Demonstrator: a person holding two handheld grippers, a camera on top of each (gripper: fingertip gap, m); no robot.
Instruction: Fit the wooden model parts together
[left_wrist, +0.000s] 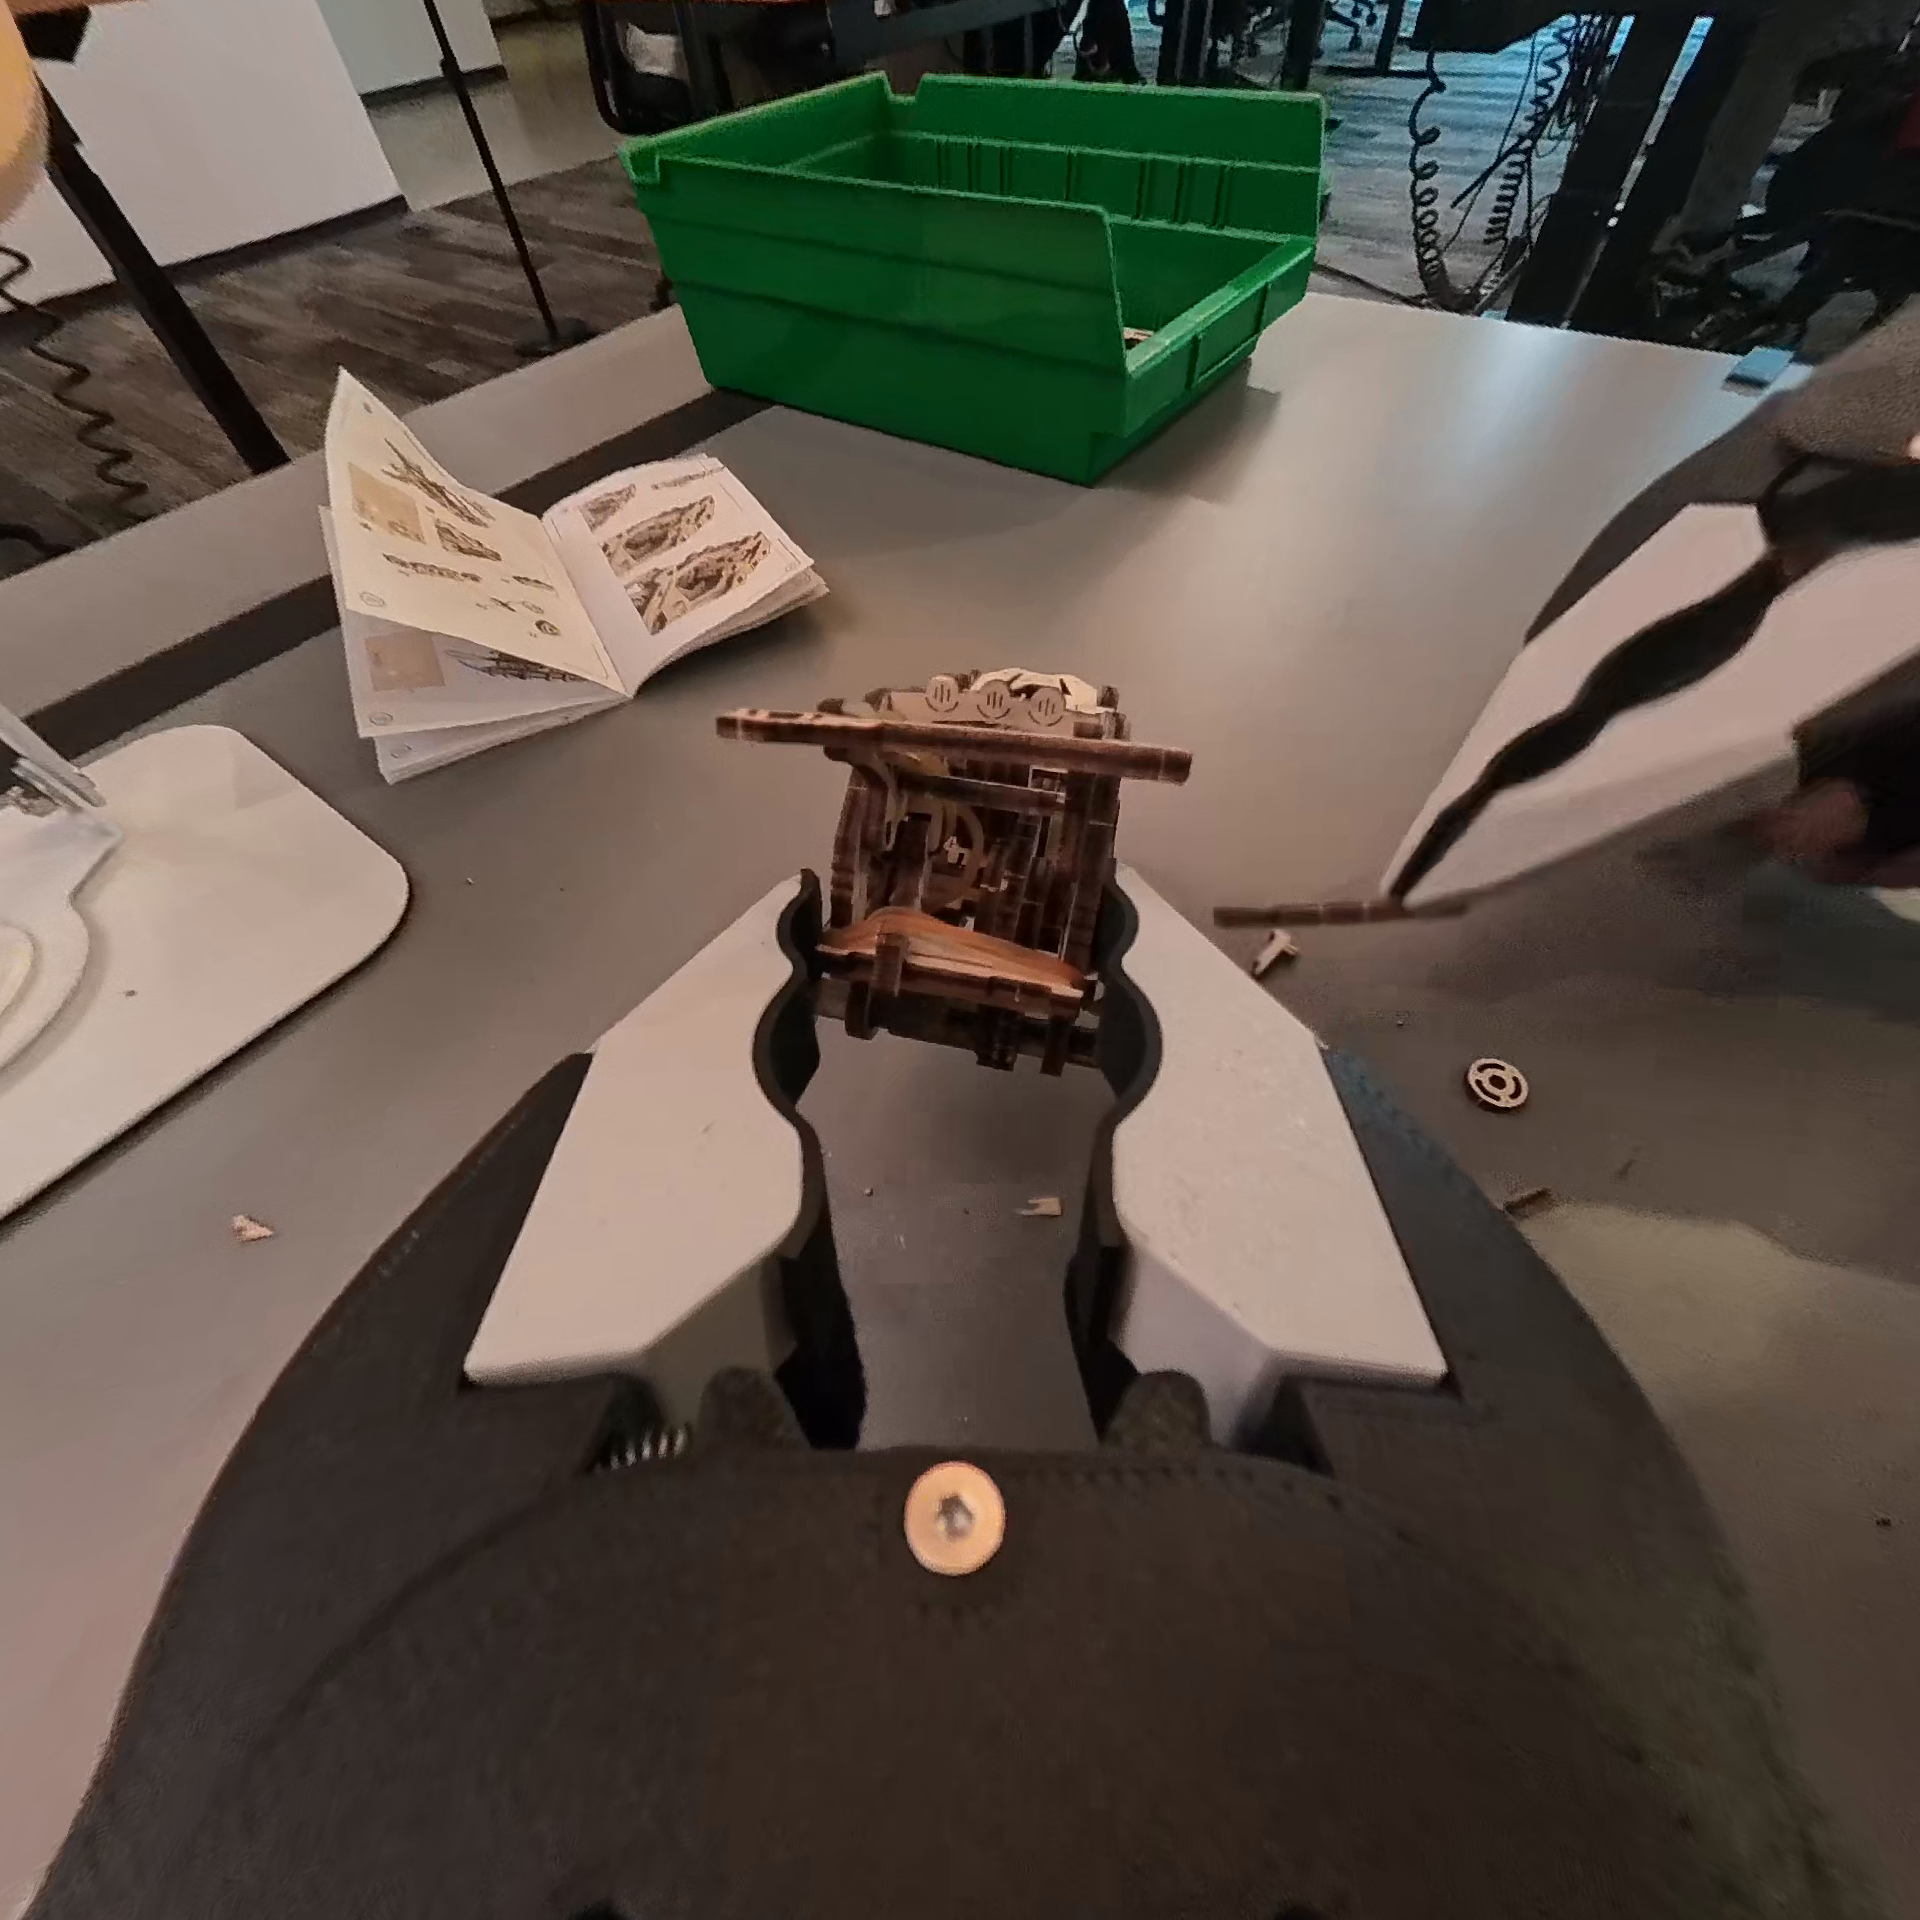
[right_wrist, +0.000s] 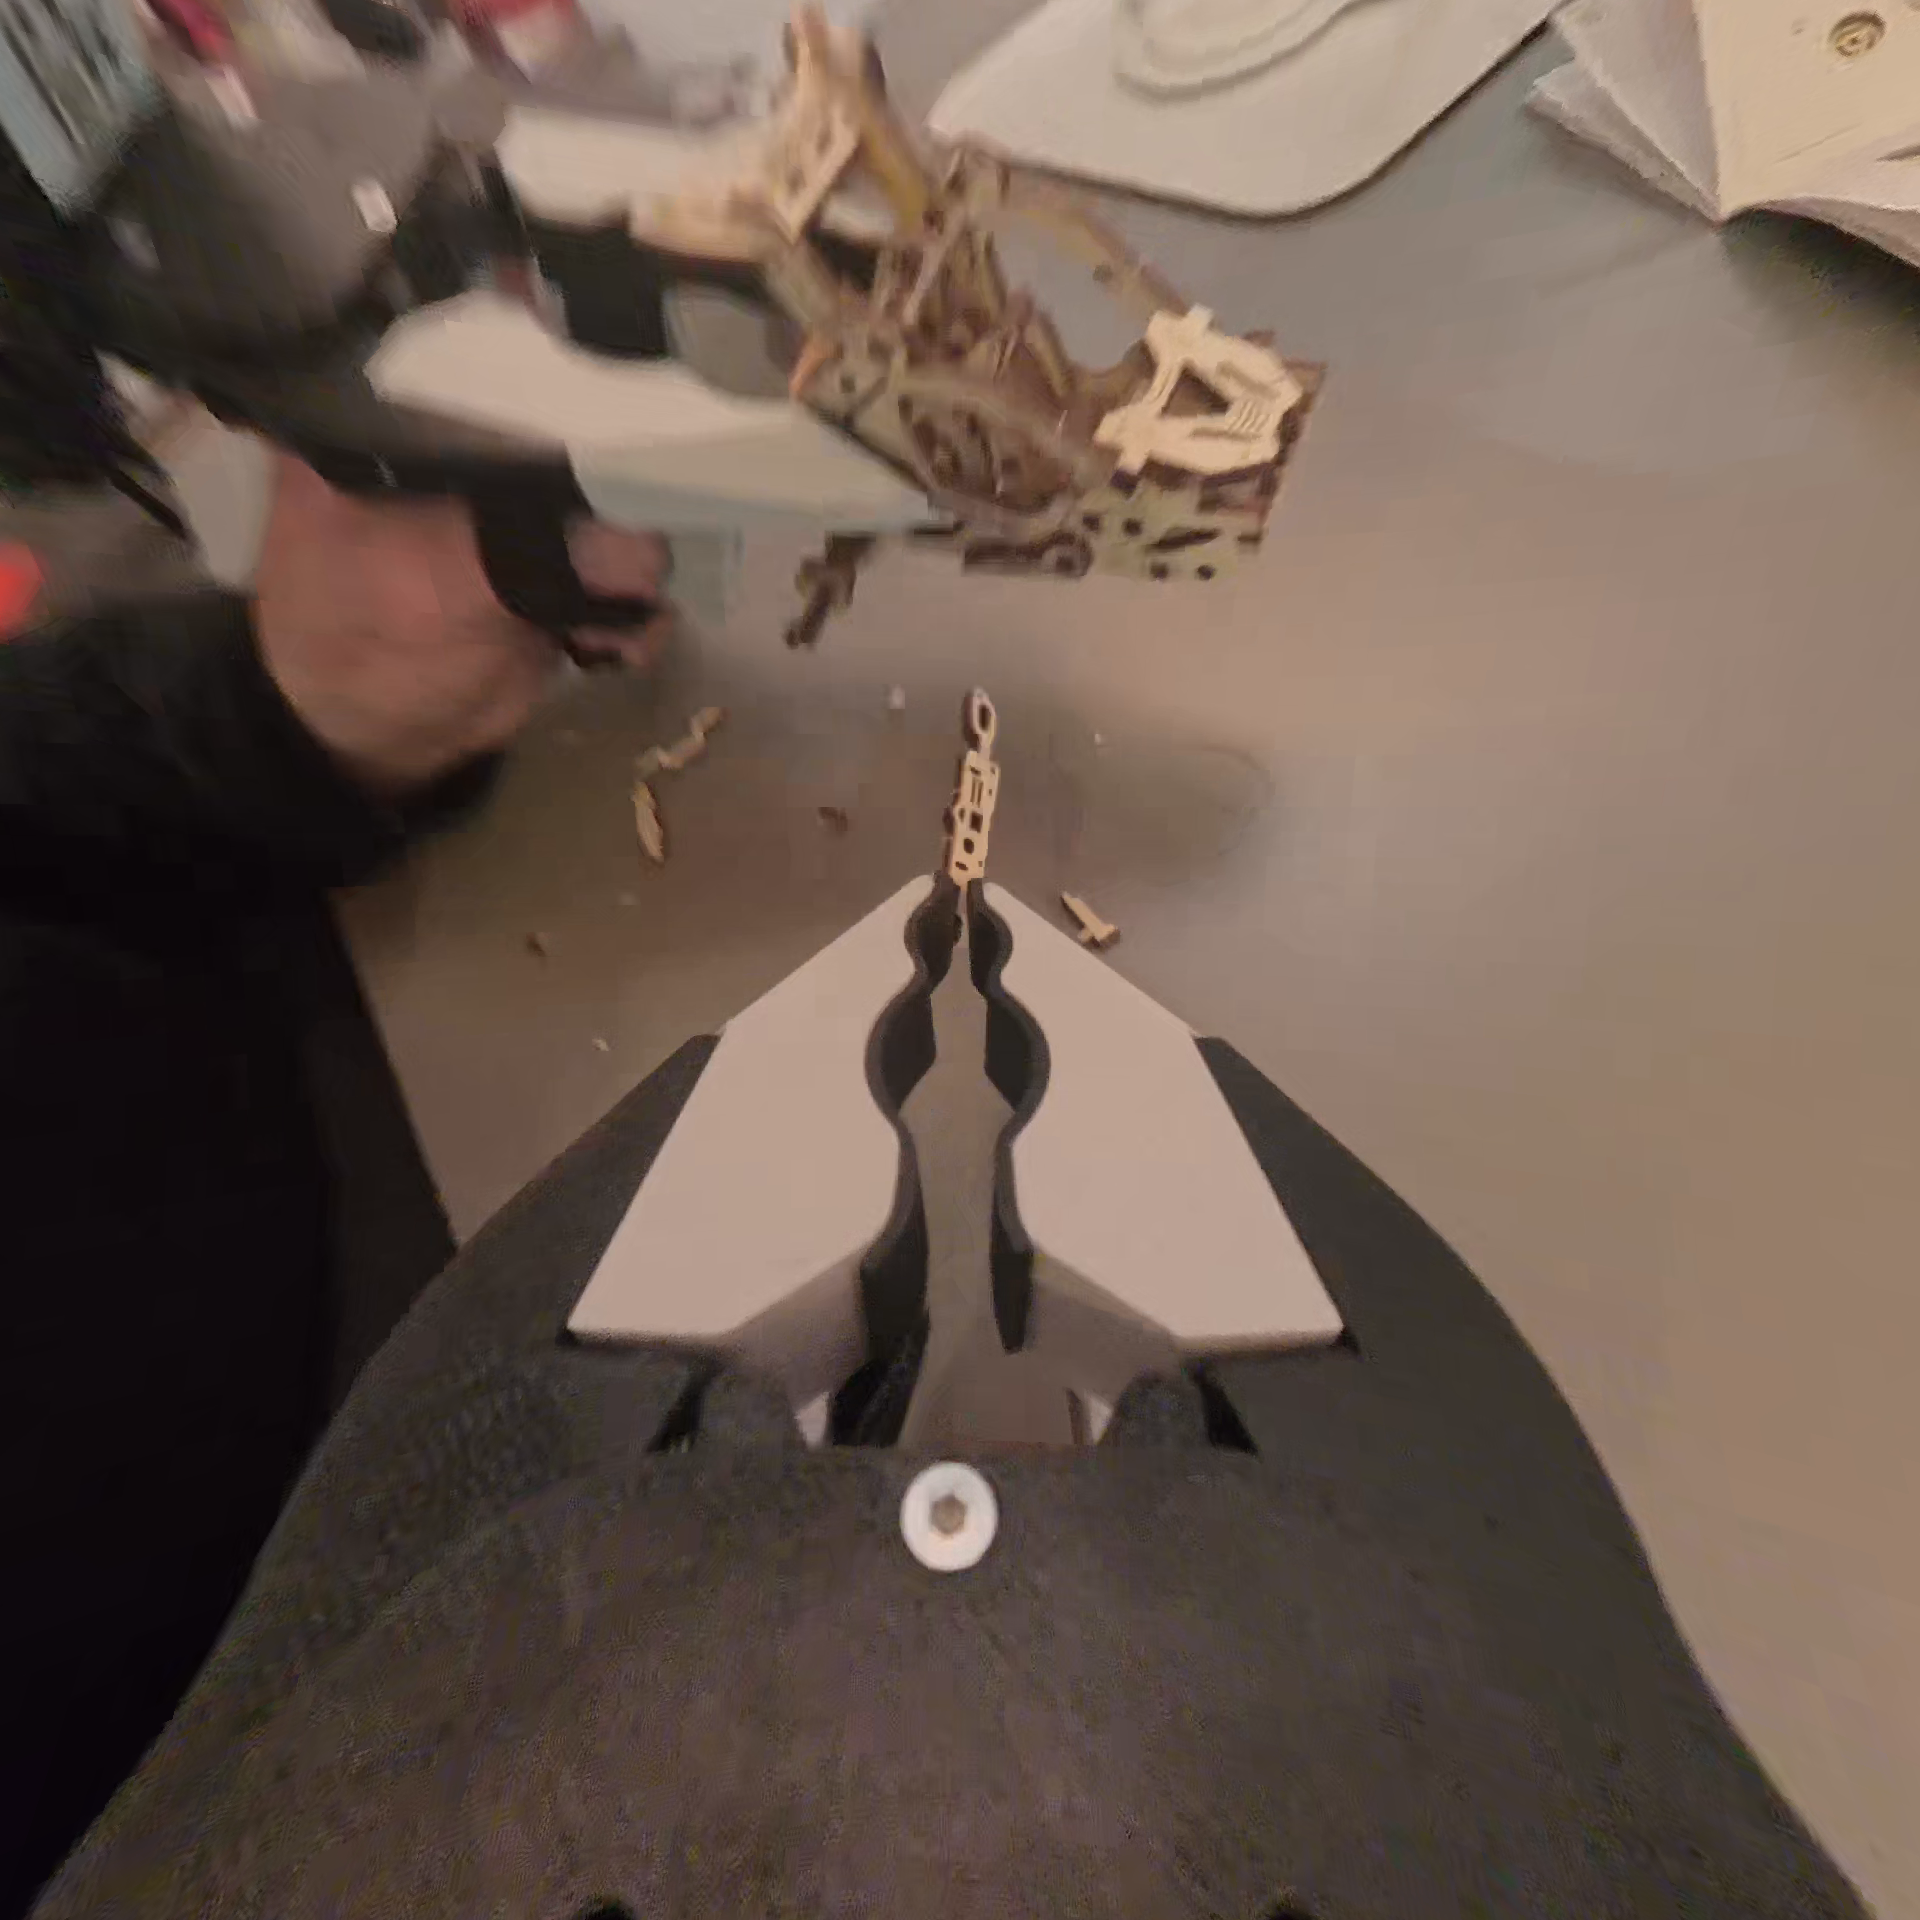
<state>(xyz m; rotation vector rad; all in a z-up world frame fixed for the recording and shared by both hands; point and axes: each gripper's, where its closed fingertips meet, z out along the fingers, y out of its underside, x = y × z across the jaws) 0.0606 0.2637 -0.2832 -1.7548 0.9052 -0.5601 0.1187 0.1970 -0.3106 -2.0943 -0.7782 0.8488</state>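
While the left gripper (left_wrist: 961, 935) clamps the wooden model (left_wrist: 961, 862) between its fingertips, holding it clear of the grey table (left_wrist: 1299, 623), the right gripper (right_wrist: 961, 896) pinches a thin flat wooden strip (right_wrist: 971, 795), its jaws nearly together on the strip's near end. In the left wrist view the right gripper (left_wrist: 1397, 902) comes in from 3 o'clock, blurred, with the strip (left_wrist: 1330, 914) pointing toward the model but not touching it. In the right wrist view the model (right_wrist: 1039, 416) sits at 12 o'clock, held by the left gripper (right_wrist: 862, 457), with a person's hand (right_wrist: 416, 644) at 10 o'clock. Open instruction booklet (left_wrist: 551, 592) lies at 10 o'clock in the left view, green bin (left_wrist: 977, 260) at 12. Small round wooden part (left_wrist: 1497, 1085) lies on the table at 3 o'clock, with wood scraps (right_wrist: 665, 769) scattered nearby. White pad (left_wrist: 208, 935) at 9 o'clock.
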